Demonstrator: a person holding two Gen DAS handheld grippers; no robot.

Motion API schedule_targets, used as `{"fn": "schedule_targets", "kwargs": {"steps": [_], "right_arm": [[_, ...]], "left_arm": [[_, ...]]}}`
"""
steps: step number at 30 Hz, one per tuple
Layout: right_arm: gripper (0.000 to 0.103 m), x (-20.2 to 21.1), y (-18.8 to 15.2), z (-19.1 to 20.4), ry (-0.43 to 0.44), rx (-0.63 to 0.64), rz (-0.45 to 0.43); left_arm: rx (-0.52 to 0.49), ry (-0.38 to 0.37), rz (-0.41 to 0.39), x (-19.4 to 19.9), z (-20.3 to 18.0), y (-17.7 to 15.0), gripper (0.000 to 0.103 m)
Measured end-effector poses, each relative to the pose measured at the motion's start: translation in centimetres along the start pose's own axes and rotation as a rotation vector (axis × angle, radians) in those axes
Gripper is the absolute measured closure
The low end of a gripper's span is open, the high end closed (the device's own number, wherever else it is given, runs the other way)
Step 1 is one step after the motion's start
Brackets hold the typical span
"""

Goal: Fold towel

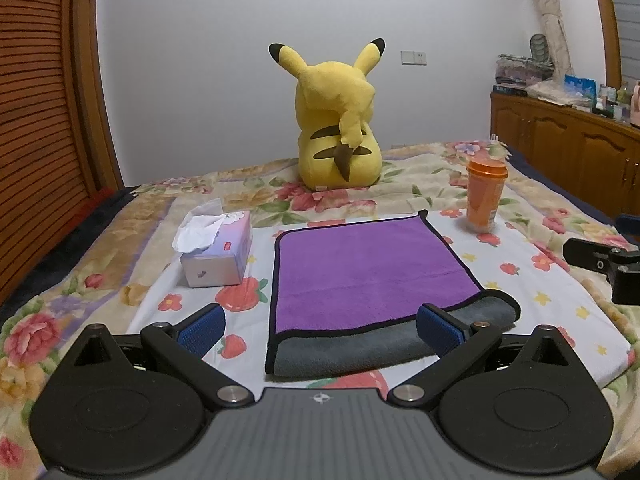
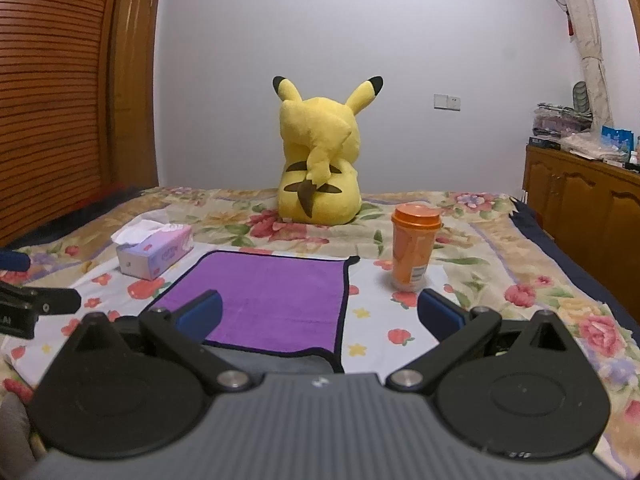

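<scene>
I see both grippers with fingers wide, holding nothing: left gripper (image 1: 320,322) and right gripper (image 2: 320,310) hover near the towel (image 1: 368,268). Towel lies folded on the bed (image 1: 540,280). Only the left view shows its grey underlayer fully. Cup (image 2: 414,250) stands right of the towel, tissue box (image 1: 218,256) left.
</scene>
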State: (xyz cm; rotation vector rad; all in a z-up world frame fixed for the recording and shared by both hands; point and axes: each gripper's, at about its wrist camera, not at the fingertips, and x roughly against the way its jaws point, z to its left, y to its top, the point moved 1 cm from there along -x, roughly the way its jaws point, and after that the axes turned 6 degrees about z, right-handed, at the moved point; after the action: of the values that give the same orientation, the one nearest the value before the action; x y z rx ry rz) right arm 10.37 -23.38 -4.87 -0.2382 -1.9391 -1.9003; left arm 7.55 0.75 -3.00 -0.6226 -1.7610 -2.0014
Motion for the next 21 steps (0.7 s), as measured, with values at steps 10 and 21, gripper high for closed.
{"fn": "schedule_targets", "kwargs": {"steps": [10,21], "right_arm": [[0.0,-2.8,0.4,0.4,0.029,0.037,0.044],[0.0,-6.1,0.4,0.3,0.065,0.048,0.108]], "left_arm": [[-0.032,-0.026,0.057,-3.3,0.7,1.4,0.0],[-0.04,-0.052,0.147,-7.9,2.0,1.4,0.0]]}}
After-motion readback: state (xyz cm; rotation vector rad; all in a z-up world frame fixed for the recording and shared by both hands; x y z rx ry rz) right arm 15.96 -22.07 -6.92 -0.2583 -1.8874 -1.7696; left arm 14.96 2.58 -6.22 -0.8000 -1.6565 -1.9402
